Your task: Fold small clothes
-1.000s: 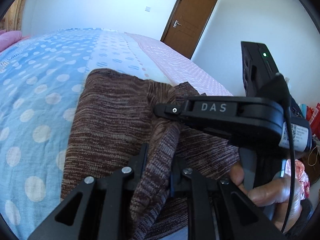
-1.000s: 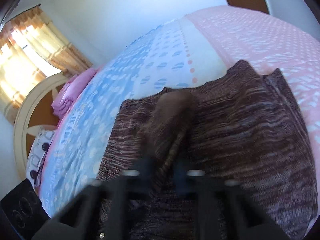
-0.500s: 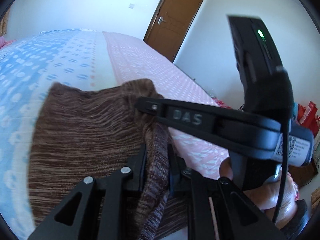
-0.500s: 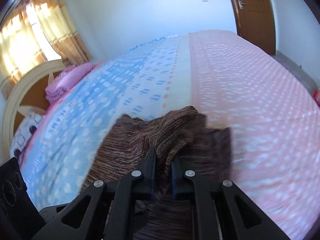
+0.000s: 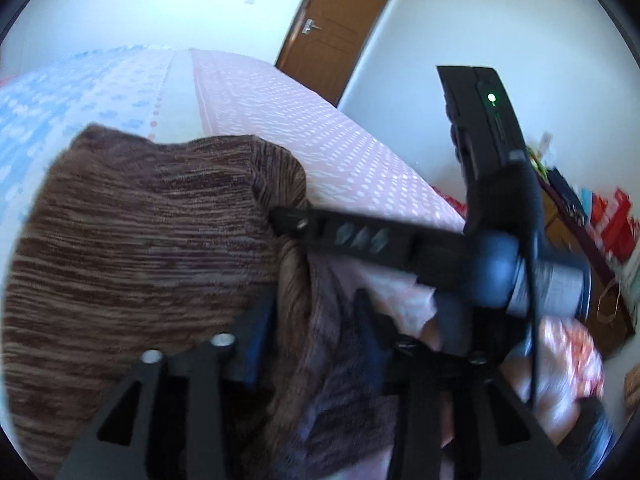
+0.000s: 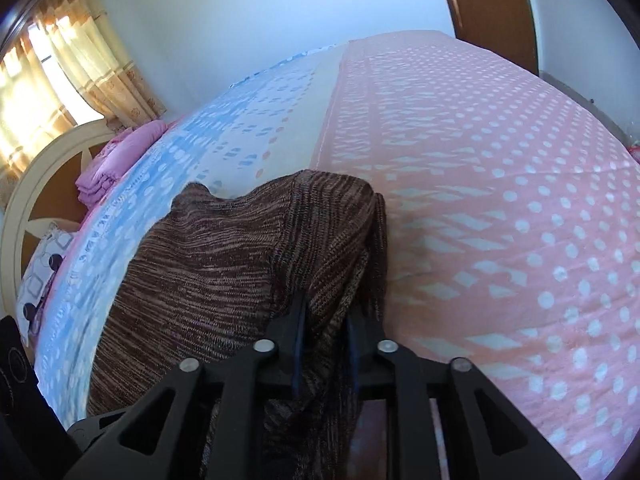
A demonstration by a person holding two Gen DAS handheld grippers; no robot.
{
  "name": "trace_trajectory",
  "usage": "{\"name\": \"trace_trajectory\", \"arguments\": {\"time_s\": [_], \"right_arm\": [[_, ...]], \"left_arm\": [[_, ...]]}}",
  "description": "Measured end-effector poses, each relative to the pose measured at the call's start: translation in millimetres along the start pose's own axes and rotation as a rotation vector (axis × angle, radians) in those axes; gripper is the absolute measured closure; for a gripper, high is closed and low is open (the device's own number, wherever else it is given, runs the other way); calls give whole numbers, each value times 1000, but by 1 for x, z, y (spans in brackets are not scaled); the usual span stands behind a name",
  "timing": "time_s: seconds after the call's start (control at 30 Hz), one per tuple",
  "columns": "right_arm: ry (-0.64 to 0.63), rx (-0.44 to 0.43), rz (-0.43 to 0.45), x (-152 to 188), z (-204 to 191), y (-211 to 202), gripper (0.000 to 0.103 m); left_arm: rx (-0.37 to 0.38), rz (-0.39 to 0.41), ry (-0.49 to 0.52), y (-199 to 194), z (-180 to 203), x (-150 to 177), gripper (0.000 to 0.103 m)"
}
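Observation:
A brown striped knit garment point(image 5: 132, 248) lies on the bed and is lifted at its near edge; it also shows in the right wrist view point(image 6: 224, 264). My left gripper point(image 5: 312, 316) is shut on a bunched fold of its edge. My right gripper point(image 6: 326, 320) is shut on another fold of the same edge, and its black body point(image 5: 372, 236) crosses the left wrist view just right of the left fingers. The cloth hangs down between both pairs of fingers and hides the fingertips.
The bed has a blue dotted sheet point(image 6: 224, 136) on the left and a pink dotted sheet point(image 6: 480, 184) on the right. Folded pink cloth point(image 6: 112, 164) lies by the headboard point(image 6: 36, 188). A brown door point(image 5: 340, 28) and clutter point(image 5: 608, 224) stand beyond the bed's edge.
Both grippers have carried the garment's held edge toward the right, over the pink sheet. The garment now lies folded over itself, covering less of the bed.

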State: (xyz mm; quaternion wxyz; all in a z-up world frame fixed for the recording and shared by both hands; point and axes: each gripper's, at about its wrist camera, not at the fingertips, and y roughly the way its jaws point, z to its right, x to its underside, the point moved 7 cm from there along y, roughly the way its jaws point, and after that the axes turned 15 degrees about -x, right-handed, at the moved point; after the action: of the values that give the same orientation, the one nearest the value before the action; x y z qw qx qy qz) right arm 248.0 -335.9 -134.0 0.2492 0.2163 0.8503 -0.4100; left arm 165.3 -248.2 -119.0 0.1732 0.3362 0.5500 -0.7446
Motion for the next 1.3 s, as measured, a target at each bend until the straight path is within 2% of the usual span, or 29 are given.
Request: {"name": "trace_trajectory", "arguments": {"time_s": [0.03, 0.1, 0.13, 0.23, 0.33, 0.43, 0.53, 0.6, 0.67, 0.7, 0.8, 0.87, 0.9, 0.93, 0.97, 1.0, 1.03, 1.3], "right_arm": [[25, 2, 20, 0, 1, -10, 73], [44, 14, 63, 1, 0, -31, 72], [47, 27, 79, 3, -1, -43, 72], [64, 29, 115, 16, -10, -73, 72], [83, -1, 126, 37, -26, -91, 72], [128, -43, 149, 60, -42, -101, 71], [171, -98, 168, 78, -54, -103, 69], [177, -127, 192, 86, -61, -104, 59], [176, -147, 223, 89, -69, -106, 42], [172, -150, 219, 90, -72, -105, 40], [133, -117, 180, 93, -78, -101, 40], [98, -58, 153, 98, -80, -93, 40], [72, 5, 144, 101, -77, -89, 40], [52, 50, 132, 104, -74, -86, 53], [34, 82, 101, 107, -72, -80, 93], [41, 105, 58, 114, -66, -75, 97], [58, 116, 46, 117, -60, -72, 98], [147, 97, 40, 131, -36, -86, 98]], "left_arm": [[2, 9, 16, -8, -4, 3, 43], [19, 21, 38, -25, -14, 11, 23], [24, 19, 39, -35, -23, 18, 20], [31, 16, 33, -57, -40, 35, 20], [-15, 40, -3, -75, -66, 45, 20], [5, 44, -47, -82, -85, 45, 22], [-29, 67, -67, -85, -95, 38, 22], [-67, 71, -69, -83, -102, 32, 22], [-128, 59, -78, -72, -111, 23, 22], [-143, 46, -84, -66, -114, 19, 22], [-218, 2, -94, -51, -123, 17, 22], [-252, -50, -93, -39, -127, 21, 27], [-263, -74, -95, -33, -129, 25, 29], [-261, -94, -102, -28, -131, 30, 30], [-247, -98, -121, -25, -133, 35, 30], [-244, -82, -123, -26, -133, 36, 30], [-248, -66, -108, -27, -132, 37, 30], [-252, -50, -62, -33, -132, 42, 31]]}}
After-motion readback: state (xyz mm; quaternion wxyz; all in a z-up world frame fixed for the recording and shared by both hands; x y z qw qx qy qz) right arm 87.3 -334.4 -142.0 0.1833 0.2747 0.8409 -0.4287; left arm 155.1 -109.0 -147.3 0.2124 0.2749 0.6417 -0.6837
